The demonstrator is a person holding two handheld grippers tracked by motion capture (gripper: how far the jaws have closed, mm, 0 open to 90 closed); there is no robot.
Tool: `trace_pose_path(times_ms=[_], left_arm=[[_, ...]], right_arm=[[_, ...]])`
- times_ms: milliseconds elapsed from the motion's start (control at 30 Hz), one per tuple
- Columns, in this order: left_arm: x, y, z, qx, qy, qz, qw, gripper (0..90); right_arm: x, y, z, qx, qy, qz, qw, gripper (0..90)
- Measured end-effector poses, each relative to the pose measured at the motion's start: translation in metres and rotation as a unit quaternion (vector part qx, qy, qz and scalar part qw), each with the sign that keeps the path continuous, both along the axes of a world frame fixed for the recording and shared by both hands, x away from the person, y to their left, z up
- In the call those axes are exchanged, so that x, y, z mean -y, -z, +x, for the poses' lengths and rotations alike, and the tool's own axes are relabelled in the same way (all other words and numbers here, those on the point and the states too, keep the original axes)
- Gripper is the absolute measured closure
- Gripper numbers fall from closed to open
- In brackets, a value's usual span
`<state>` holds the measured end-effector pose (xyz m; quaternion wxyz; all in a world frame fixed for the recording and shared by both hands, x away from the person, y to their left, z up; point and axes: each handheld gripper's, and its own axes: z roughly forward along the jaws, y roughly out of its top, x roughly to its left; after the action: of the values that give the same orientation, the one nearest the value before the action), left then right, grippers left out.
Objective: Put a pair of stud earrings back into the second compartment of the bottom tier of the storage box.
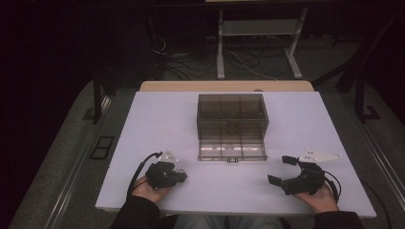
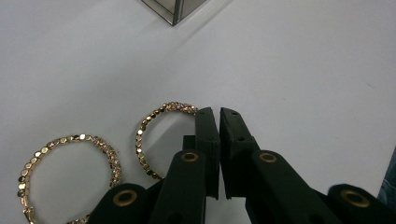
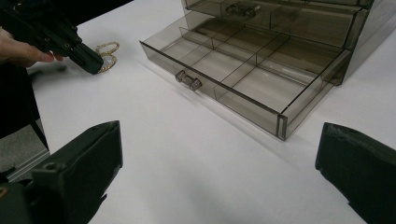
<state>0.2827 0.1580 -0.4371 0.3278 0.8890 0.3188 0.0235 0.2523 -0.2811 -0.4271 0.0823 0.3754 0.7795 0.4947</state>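
Left gripper [image 2: 219, 114] near front-left corner of table [image 1: 157, 114], jaws pinched almost together on rim of one hoop [image 2: 154, 135], at its right side where the band passes under the left jaw. Thin band, so near-closed is what a grip on it looks like; whether pads truly bite, hard to confirm. Second hoop [image 2: 70, 172] flat just beside, left of the first, untouched. Right gripper [image 3: 219, 172] near front-right edge, jaws wide apart, empty, idle and clear of the path. Organizer [image 1: 232, 117] mid-table toward back edge; bottom drawer [image 3: 243, 79] pulled out toward front edge, compartments bare, likely opened to receive the hoops. Edge pinch probably chosen since flat ring offers nothing else.
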Motion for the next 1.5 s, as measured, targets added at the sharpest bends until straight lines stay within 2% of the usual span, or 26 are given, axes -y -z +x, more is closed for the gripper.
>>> trace_pose_path(times_ms=[267,600,1000,1233,1500], left_arm=[[0.001,-0.001,0.000,-0.007,0.003,-0.012,0.9999,85.7],[-0.007,-0.007,0.002,-0.014,-0.012,-0.068,0.9975,85.7],[-0.012,-0.013,0.002,-0.005,-0.023,-0.096,0.9951,85.7],[-0.015,-0.019,0.002,0.005,-0.033,-0.120,0.9923,85.8],[-0.016,-0.029,0.005,0.020,-0.034,-0.130,0.9908,85.8]], right_arm=[[0.000,0.000,0.000,0.001,-0.001,-0.001,1.0000,0.1],[0.000,0.000,0.000,0.001,0.000,0.001,1.0000,0.1],[0.001,0.000,0.000,0.002,0.000,0.002,1.0000,0.1],[0.001,0.000,0.000,0.001,0.001,0.001,1.0000,0.1],[0.001,0.000,0.000,0.001,0.001,0.001,1.0000,0.1]])
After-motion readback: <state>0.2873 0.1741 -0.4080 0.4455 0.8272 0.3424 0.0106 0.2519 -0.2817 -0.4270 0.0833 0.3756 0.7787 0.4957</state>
